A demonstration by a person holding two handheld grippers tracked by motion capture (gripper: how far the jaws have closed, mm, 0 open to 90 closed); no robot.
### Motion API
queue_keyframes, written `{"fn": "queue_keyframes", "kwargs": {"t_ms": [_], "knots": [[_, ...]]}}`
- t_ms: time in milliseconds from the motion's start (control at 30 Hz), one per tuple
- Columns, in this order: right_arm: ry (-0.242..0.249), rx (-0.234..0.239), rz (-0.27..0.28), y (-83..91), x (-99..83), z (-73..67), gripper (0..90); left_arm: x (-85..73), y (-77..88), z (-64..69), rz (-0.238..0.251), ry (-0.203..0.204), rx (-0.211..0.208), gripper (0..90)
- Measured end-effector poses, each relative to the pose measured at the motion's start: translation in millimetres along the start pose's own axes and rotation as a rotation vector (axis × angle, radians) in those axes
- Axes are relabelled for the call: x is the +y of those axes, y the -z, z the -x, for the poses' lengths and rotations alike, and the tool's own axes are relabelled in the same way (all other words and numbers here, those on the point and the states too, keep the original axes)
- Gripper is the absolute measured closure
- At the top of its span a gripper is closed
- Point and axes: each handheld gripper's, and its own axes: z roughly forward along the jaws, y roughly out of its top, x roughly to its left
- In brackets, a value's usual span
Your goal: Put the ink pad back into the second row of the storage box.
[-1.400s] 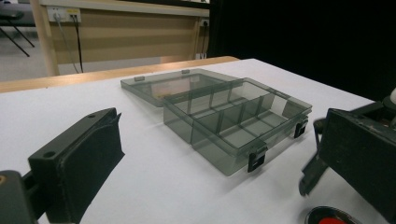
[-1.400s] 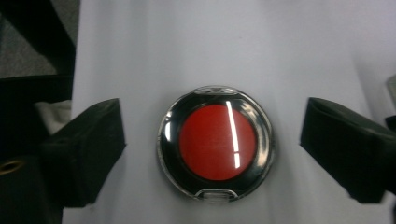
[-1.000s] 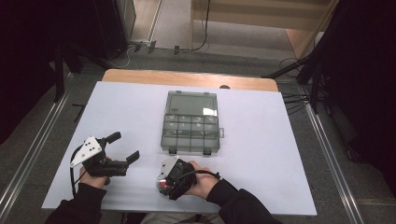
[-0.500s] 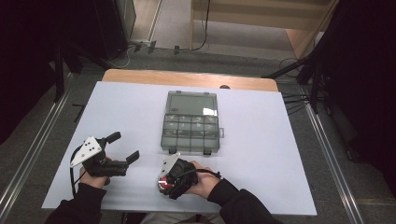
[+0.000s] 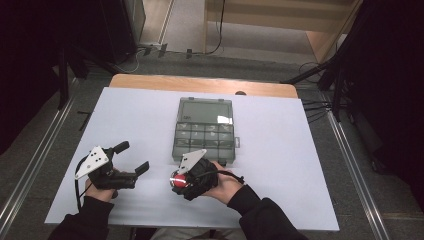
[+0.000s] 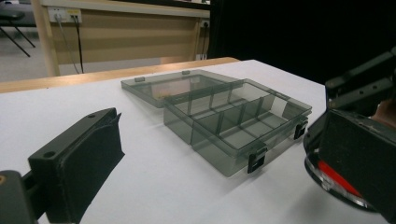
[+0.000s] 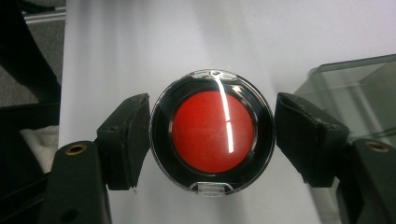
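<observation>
— Where is the round red compact [image 7: 212,132] now?

— It lies on the white bench [image 5: 280,190], just before the open grey organizer box [image 5: 204,131]. The right tongs [image 7: 212,140] stand around it, one pad touching its rim, not yet pressing.

— And the left tongs [image 5: 134,157]?

— Wide and empty.

— How will it handle?

— Probably light, stiff, glossy and slippery. Take hold across the rim.

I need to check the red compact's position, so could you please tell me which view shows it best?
The right gripper view: the round red compact fills the centre between the right claw jaws. The high view shows a small red spot under the hand; the left gripper view shows its edge.
</observation>
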Motion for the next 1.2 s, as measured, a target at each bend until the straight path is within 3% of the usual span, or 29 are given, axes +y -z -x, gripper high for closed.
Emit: {"fn": "queue_keyframes", "kwargs": {"t_ms": [267, 733, 1000, 1033, 1200], "knots": [[-0.048, -0.057, 0.031, 14.5, 4.8, 14.2, 30.7, 0.0, 0.1, -0.1, 0.0, 0.002, 0.002, 0.0], [-0.145, -0.124, 0.058, 22.7, -1.4, 37.8, 30.7, 0.0, 0.1, -0.1, -0.002, 0.003, 0.001, 0.0], [-0.19, -0.169, 0.048, 27.3, -6.1, 52.1, 30.6, 0.1, 0.2, -0.4, 0.0, 0.004, 0.0, 0.0], [-0.206, -0.195, 0.037, 27.6, -7.3, 54.6, 30.6, 0.1, 0.1, -0.5, -0.002, 0.005, -0.001, 0.0], [-0.25, -0.233, 0.021, 28.4, -10.1, 60.9, 30.6, 0.2, 0.2, -0.3, 0.001, 0.005, -0.003, 0.0]]}}
